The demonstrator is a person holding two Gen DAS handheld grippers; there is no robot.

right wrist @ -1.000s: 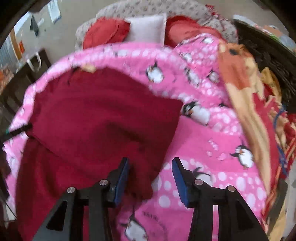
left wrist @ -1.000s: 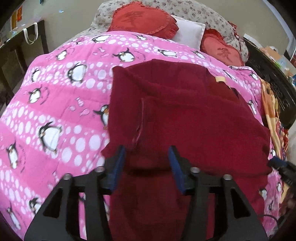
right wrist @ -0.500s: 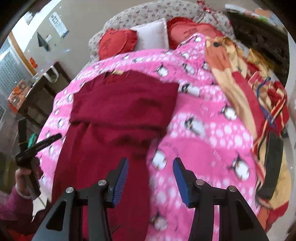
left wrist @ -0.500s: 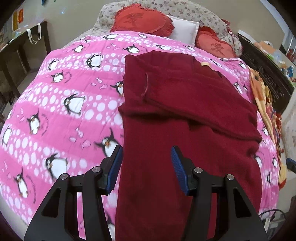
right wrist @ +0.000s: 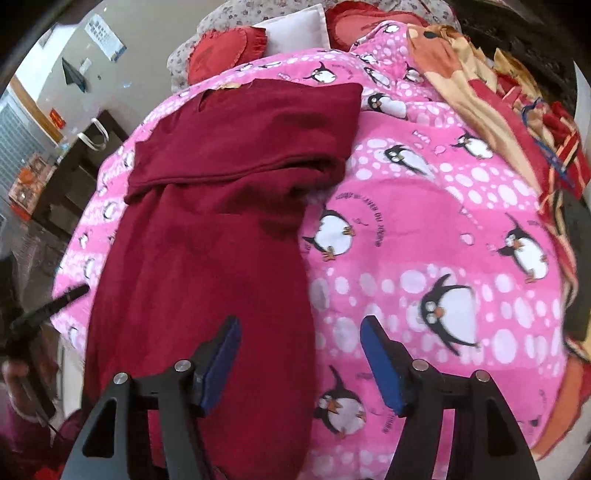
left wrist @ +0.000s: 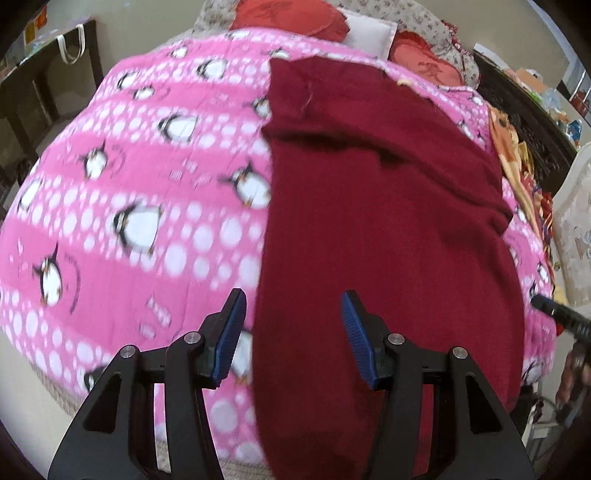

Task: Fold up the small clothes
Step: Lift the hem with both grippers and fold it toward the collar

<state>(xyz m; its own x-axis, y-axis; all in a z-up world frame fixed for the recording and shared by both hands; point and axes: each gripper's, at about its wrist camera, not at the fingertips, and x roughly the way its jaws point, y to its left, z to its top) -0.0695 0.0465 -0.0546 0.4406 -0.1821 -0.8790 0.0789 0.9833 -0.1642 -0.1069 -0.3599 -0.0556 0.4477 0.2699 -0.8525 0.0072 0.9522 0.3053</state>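
A dark red knitted garment [left wrist: 388,229] lies lengthwise on the pink penguin blanket [left wrist: 140,206], its far part folded over itself, its near end hanging over the bed's edge. My left gripper [left wrist: 293,334] is open and empty, above the garment's near left edge. In the right wrist view the garment [right wrist: 221,221] lies left of centre on the blanket [right wrist: 424,229]. My right gripper [right wrist: 301,360] is open and empty over the garment's near right edge. The other gripper's tip shows at each view's side [left wrist: 554,312] [right wrist: 48,306].
Red cushions [left wrist: 288,14] and a white pillow [left wrist: 369,31] lie at the bed's head. An orange and red patterned blanket [right wrist: 498,96] is bunched along the right side. Dark furniture [left wrist: 40,88] stands left of the bed, and a dark cabinet [left wrist: 524,107] to the right.
Both grippers have drawn back from the folded part toward the near end of the bed. The garment lies released with its upper part folded down. Both stay open.
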